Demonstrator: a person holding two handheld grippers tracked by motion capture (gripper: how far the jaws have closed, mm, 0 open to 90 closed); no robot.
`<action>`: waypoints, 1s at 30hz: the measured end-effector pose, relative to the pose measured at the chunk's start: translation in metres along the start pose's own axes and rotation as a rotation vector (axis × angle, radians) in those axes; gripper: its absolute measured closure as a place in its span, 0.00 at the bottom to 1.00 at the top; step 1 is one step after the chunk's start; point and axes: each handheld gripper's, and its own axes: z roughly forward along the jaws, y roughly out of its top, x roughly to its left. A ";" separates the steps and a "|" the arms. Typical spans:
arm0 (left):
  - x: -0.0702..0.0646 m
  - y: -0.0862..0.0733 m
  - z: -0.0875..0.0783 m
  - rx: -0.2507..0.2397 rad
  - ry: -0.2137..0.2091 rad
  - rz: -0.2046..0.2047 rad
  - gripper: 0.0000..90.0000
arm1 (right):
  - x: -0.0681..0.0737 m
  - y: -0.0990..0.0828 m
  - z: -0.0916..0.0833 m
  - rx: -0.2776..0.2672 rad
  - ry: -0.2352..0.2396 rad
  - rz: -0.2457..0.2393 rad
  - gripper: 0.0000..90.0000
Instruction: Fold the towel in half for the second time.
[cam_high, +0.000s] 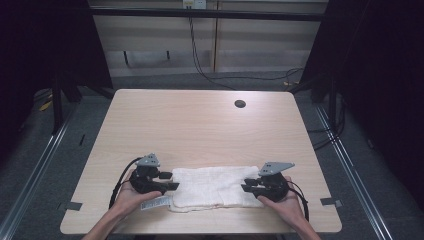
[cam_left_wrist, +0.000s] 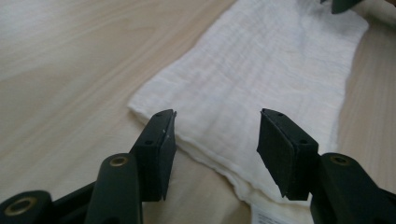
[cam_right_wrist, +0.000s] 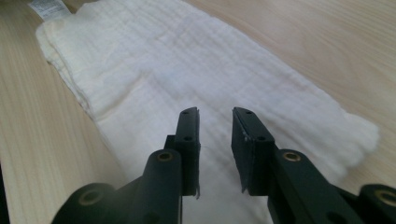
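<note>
Lying flat near the person's edge of the table (cam_high: 200, 120), a white folded cloth (cam_high: 210, 186) stretches as a long band from one hand to the other, its layered edges stacked along the near side and a small label (cam_high: 156, 202) poking out at its left end. This layout suggests a fold in progress: each end sits within reach of one gripper, so both ends can be lifted together and brought over.

The left gripper (cam_high: 169, 181) sits at the cloth's left end, pointing inward along the band. In the left gripper view its jaws stand wide apart, low over the short edge of the cloth (cam_left_wrist: 261, 79), and the pads (cam_left_wrist: 166, 140) press on nothing; the fabric lies slack and undisturbed between them. Released, holding nothing.

The right gripper (cam_high: 251, 185) mirrors it at the right end. In the right gripper view its jaws stand much closer together, a narrow gap left between them, hovering over the cloth (cam_right_wrist: 154, 70). No fabric is visibly pinched or raised in the gap, so it too grasps nothing. Whether the tips touch the cloth surface cannot be told.

Judgement: both grippers are staged for an end grasp not yet made.
</note>
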 end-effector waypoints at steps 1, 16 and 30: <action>0.002 0.000 0.000 0.012 0.000 0.000 0.48 | 0.002 0.003 0.002 0.000 0.011 -0.007 0.77; 0.026 0.036 -0.003 -0.019 0.046 -0.027 0.44 | 0.037 0.031 0.033 0.021 0.160 -0.063 0.58; 0.025 0.037 0.004 -0.003 0.053 0.013 0.47 | 0.078 0.075 0.079 0.049 0.284 -0.158 0.61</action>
